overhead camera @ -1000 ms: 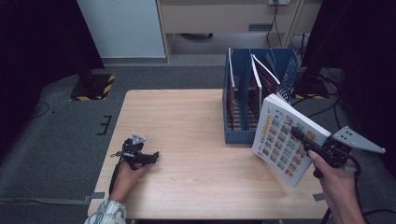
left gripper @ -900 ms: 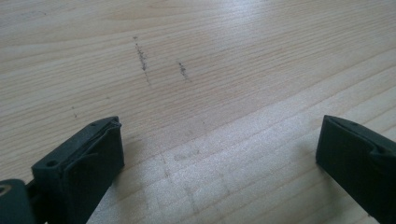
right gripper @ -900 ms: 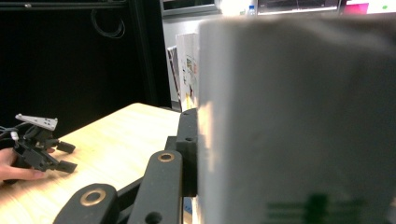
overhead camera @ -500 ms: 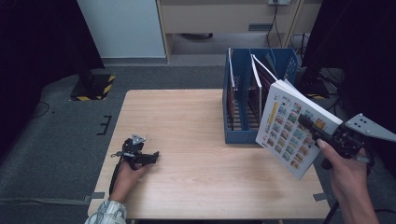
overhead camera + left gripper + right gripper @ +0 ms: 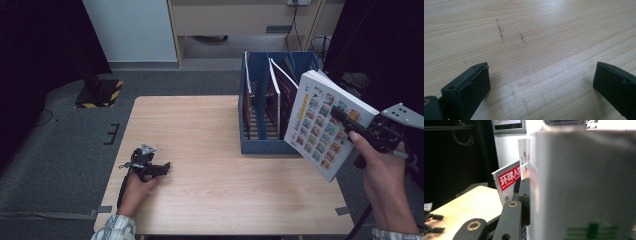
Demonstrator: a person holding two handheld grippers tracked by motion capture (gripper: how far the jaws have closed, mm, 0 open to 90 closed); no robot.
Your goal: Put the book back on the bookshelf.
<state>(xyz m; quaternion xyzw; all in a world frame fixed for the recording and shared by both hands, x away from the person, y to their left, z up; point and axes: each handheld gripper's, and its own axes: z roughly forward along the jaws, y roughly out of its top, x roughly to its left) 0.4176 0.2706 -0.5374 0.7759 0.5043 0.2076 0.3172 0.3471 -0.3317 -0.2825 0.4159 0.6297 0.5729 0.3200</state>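
A thick white book [image 5: 322, 120] with rows of small coloured pictures on its cover hangs tilted in the air at the table's right edge, just right of the blue file rack [image 5: 260, 110]. My right gripper [image 5: 350, 122] is shut on the book's right side. In the right gripper view its white page block [image 5: 584, 187] sits right against the left jaw, and a magazine [image 5: 510, 180] with a red title stands behind. My left gripper [image 5: 161, 169] lies on the wooden table [image 5: 200, 130] near the front left. Its fingers [image 5: 471, 87] stand wide apart over bare wood.
The blue file rack holds several upright magazines [image 5: 280, 90]. Dark floor surrounds the table, with a yellow-and-black striped base [image 5: 100, 92] at the far left. A cabinet and a white panel stand behind the table.
My right gripper has lifted the book higher and a little to the right, above the rack's front corner. The left gripper has stayed where it was.
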